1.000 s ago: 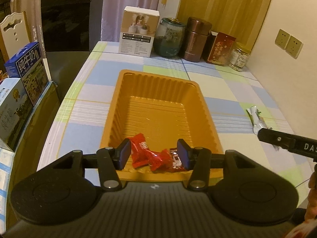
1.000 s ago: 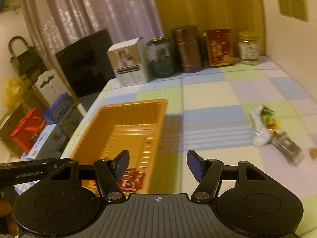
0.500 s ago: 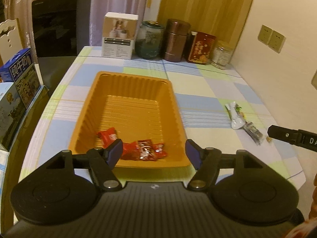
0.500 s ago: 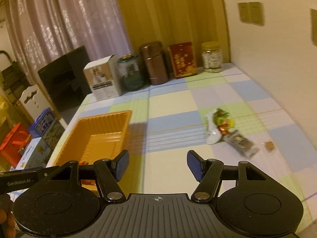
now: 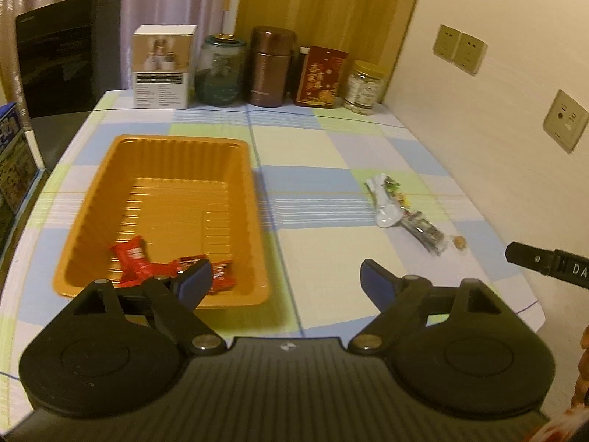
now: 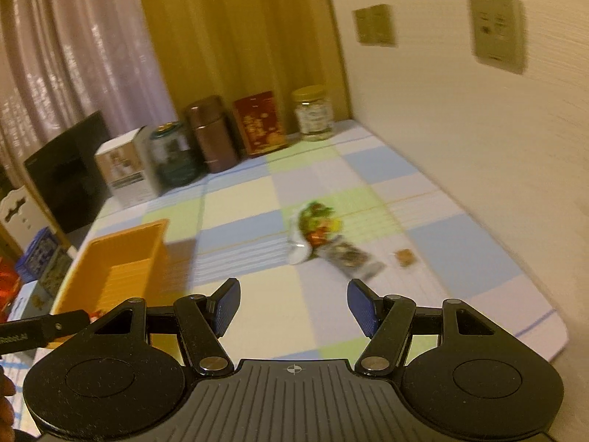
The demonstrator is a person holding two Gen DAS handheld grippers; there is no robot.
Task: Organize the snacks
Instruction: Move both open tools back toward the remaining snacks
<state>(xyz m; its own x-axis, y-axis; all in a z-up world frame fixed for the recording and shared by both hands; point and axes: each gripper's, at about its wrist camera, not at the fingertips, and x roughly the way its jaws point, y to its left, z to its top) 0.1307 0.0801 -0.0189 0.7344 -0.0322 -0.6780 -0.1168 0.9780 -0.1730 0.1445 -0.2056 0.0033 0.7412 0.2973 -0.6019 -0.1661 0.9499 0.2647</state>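
The table (image 5: 331,154) fills both views under its checked cloth of blue, green and cream. On its left half sits the orange tray (image 5: 235,184), long side running away from the camera, and in its near end lie the red candies (image 5: 132,258), three or four wrappers bunched together; the rest of the tray floor is bare. Along the far edge stands a row: a white box (image 5: 163,66), a green glass jar (image 5: 221,70), a brown flask (image 5: 270,66), a red tin (image 5: 322,75) and a small jar with a yellow lid (image 5: 364,86) holding something pale, hard to make out. Out on the right side of the cloth, well apart from the tray, lies a loose heap of snacks (image 6: 324,235): a white packet with green and red on it, a dark wrapper touching it, and a small brown piece (image 6: 405,257) just beside. The left gripper (image 5: 283,283) hangs over the tray's near right corner, its jaws just having opened wide, nothing between them. The right gripper (image 6: 292,307) points toward the heap, jaws parted and empty.
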